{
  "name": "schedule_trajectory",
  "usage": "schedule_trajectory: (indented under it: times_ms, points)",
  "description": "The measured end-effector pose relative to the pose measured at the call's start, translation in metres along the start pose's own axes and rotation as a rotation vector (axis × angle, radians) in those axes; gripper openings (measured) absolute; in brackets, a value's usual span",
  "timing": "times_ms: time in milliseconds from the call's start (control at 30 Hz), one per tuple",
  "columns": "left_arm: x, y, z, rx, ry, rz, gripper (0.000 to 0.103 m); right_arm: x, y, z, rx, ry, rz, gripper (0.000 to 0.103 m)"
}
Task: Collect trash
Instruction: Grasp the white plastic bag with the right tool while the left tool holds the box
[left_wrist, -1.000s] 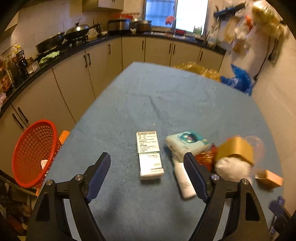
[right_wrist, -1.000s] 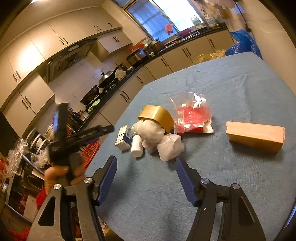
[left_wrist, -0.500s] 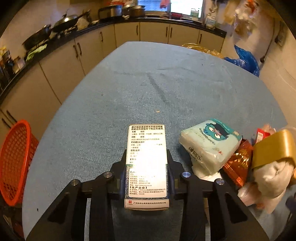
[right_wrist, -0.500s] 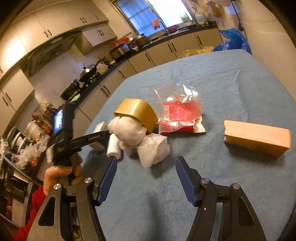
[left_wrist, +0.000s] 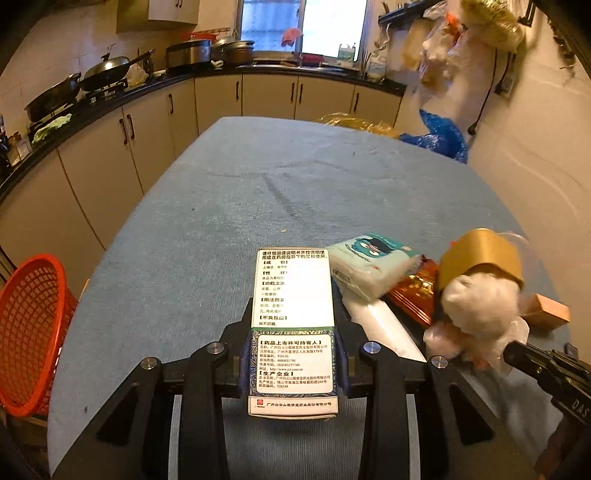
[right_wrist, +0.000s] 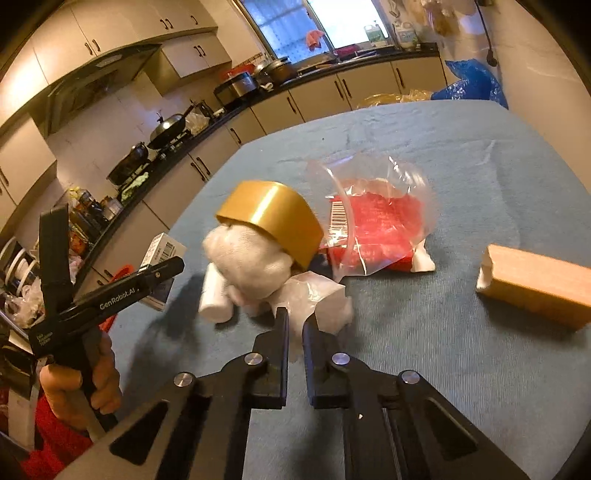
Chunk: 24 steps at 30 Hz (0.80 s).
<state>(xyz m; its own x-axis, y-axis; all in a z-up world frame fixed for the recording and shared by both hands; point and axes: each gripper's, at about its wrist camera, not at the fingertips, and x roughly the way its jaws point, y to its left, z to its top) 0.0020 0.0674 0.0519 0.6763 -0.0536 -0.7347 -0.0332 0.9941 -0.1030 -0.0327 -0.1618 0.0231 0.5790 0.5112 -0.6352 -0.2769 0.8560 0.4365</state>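
Note:
My left gripper is shut on a white medicine box with printed text and holds it over the blue table. My right gripper is shut on a crumpled white plastic bag at the near edge of the trash pile. The pile holds a white wad under a gold tape roll, a clear bag with red contents, a tissue pack, a white tube and an orange wrapper. The medicine box also shows in the right wrist view.
A red mesh basket stands off the table's left edge. A tan box lies on the table to the right. Kitchen cabinets and a counter with pans run along the left and back. A blue bag lies beyond the far right corner.
My right gripper has moved forward and shut on the white plastic bag. My left gripper, shut on the medicine box since half a second ago, has tilted up a little.

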Motion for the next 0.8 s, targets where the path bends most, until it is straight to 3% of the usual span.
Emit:
schedule_trajectory:
  times_ms: [333, 633, 733, 800]
  points:
    - [-0.048, 0.001, -0.026, 0.02, -0.042, -0.077, 0.033, -0.043, 0.036, -0.03, -0.041, -0.051, 0.048, 0.006]
    - [-0.061, 0.002, -0.046, 0.048, -0.032, -0.112, 0.033, -0.042, 0.039, -0.064, -0.058, 0.048, 0.002, 0.008]
    - [-0.062, 0.002, -0.047, 0.048, -0.036, -0.122, 0.033, -0.051, 0.034, -0.067, -0.062, 0.046, -0.023, 0.014]
    - [-0.062, 0.002, -0.047, 0.05, -0.038, -0.129, 0.033, -0.062, 0.033, -0.065, -0.075, 0.023, -0.038, 0.03]
